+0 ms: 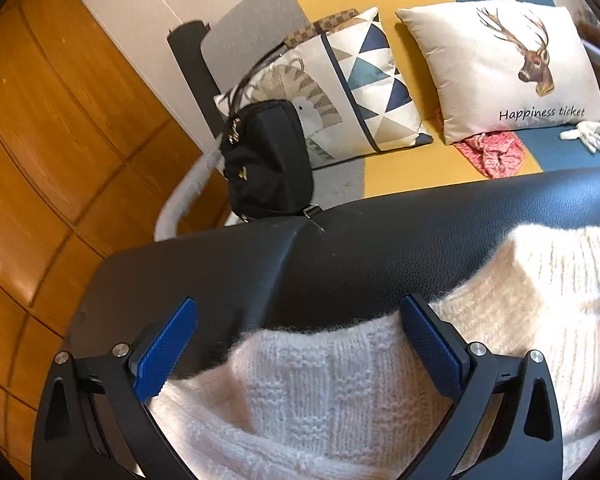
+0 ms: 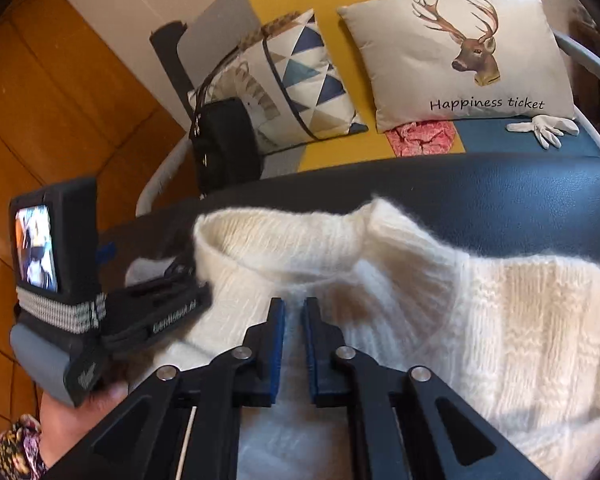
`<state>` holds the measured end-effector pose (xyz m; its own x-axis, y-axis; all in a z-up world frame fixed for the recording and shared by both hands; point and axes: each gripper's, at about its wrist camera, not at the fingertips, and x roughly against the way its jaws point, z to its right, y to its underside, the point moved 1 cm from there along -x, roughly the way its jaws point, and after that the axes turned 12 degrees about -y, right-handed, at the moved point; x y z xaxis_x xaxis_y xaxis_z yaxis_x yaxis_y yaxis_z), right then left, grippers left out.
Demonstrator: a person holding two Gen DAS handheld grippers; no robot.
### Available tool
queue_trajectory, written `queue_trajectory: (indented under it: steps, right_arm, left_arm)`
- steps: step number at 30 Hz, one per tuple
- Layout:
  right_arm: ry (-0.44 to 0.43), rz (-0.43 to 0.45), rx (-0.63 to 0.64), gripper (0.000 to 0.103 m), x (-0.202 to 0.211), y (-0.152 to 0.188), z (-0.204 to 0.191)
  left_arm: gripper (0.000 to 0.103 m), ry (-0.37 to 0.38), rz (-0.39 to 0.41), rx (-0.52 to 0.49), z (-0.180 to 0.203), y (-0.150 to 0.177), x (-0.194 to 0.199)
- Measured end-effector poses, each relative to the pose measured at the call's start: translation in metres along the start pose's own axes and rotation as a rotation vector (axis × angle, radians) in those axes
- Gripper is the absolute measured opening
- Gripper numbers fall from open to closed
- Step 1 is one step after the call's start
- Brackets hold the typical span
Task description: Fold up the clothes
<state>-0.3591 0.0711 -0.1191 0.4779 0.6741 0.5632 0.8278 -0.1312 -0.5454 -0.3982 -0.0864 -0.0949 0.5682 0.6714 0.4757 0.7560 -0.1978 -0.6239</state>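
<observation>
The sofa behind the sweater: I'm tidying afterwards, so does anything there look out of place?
Yes. A pink crumpled cloth is wedged partly under the deer cushion, and a single white glove lies loose on the blue seat beside it.

Warm indoor light, fairly bright. Soft sheen on black leather [image 1: 380, 248] and floor [image 1: 40, 160]. Strong fisheye bending with dark corners. Slight blur towards the edges.

One white sweater [image 2: 440, 280], two cushions [image 1: 504, 64], one black bag [image 1: 268, 160], one white glove [image 2: 544, 128], and two tools [image 2: 294, 304].
</observation>
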Motion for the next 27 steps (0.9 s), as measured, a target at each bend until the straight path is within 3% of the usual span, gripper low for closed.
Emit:
queue_trajectory:
  steps: [4,6,8,12,14,16,20,22,27]
  right_arm:
    - [-0.058,0.061,-0.028,0.011,0.017,-0.002,0.005]
    - [-0.053,0.142,-0.039,0.016,0.037,-0.005,0.010]
    - [-0.019,0.149,-0.069,0.016,0.043,-0.011,0.019]
    - [-0.013,0.098,-0.120,0.016,0.033,-0.018,0.037]
    - [-0.009,0.086,-0.127,0.010,0.028,-0.020,0.044]
    - [0.066,0.087,-0.093,0.002,0.025,-0.023,0.042]
    - [0.223,0.086,0.008,0.001,0.016,-0.025,0.031]
    - [0.260,0.078,0.035,0.001,0.013,-0.026,0.027]
    - [0.210,0.087,0.017,0.007,0.020,-0.027,0.028]
  left_arm:
    - [0.103,0.017,-0.013,0.024,-0.006,0.001,-0.003]
    - [0.103,0.028,-0.021,0.035,-0.008,0.002,-0.004]
    - [0.103,0.020,-0.015,0.033,-0.007,0.002,-0.003]
    - [0.103,0.005,-0.005,0.028,-0.004,0.003,-0.001]
    - [0.103,0.004,-0.005,0.030,-0.004,0.003,-0.001]
    - [0.103,0.004,-0.005,0.031,-0.004,0.003,-0.001]
    - [0.103,0.000,-0.004,0.030,-0.004,0.003,-0.001]
    - [0.103,0.005,-0.006,0.033,-0.004,0.003,-0.002]
    - [0.103,0.021,-0.016,0.043,-0.006,0.003,-0.004]
